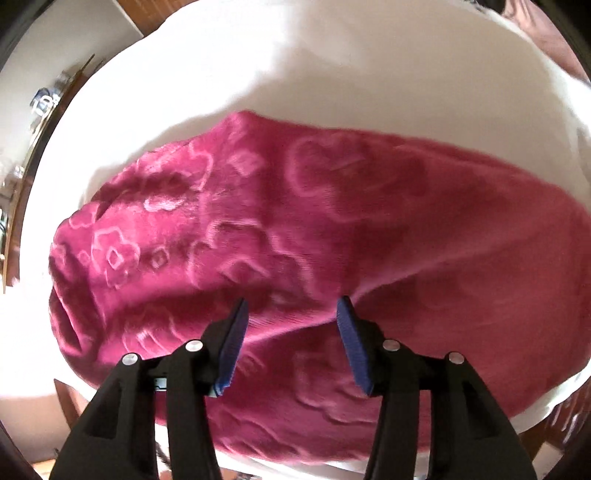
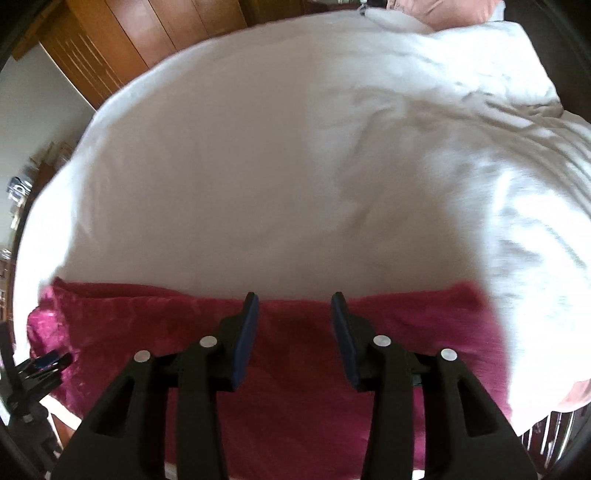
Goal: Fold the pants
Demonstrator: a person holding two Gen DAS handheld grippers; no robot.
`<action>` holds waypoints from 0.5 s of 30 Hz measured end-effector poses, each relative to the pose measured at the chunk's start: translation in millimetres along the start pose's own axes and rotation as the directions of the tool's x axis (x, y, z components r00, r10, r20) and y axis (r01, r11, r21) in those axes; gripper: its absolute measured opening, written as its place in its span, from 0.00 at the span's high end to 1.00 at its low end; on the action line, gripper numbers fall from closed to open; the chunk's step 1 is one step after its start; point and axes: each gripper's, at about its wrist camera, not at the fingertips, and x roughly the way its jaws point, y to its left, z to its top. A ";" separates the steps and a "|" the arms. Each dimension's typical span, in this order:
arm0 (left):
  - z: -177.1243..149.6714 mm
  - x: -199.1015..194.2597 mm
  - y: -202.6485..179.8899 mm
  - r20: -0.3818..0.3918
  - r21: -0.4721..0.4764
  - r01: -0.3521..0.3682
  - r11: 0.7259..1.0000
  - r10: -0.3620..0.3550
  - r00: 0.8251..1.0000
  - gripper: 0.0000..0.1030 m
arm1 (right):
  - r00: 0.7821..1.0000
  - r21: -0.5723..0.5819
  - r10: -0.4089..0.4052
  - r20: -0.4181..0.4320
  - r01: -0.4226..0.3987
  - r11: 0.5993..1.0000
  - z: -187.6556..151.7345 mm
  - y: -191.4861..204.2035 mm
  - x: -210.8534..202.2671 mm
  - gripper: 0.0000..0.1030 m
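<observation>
Magenta fleece pants (image 1: 295, 240) lie bunched on the white bedsheet (image 1: 295, 74) at its near edge; left gripper (image 1: 291, 306) and right gripper (image 2: 293, 299) both hover spread, empty—probably best to pinch one outer edge each, taking all layers, before folding.

Sunlit white bed (image 2: 258, 166) beside wooden wardrobe (image 2: 147, 33).

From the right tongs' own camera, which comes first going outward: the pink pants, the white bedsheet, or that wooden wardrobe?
1. Pink pants: directly under the open right tongs.
2. White bedsheet: spreads out ahead, past the pants' far edge.
3. Wooden wardrobe: beyond the bed, upper left.
</observation>
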 end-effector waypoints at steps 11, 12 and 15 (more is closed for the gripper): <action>-12.6 -48.2 -139.2 0.043 0.152 0.108 0.982 -0.115 0.992 0.39 | 0.997 0.079 -0.077 0.022 0.075 0.994 -50.1 -106.3 -62.2 0.38; -13.9 -49.7 -149.9 0.041 0.158 0.114 0.981 -0.122 0.992 0.39 | 0.997 0.090 -0.078 0.014 0.076 0.993 -52.9 -118.4 -60.2 0.38; -18.8 -51.5 -177.1 0.029 0.155 0.138 0.978 -0.144 0.989 0.39 | 0.999 0.124 -0.053 -0.011 0.054 0.991 -61.6 -137.1 -54.0 0.38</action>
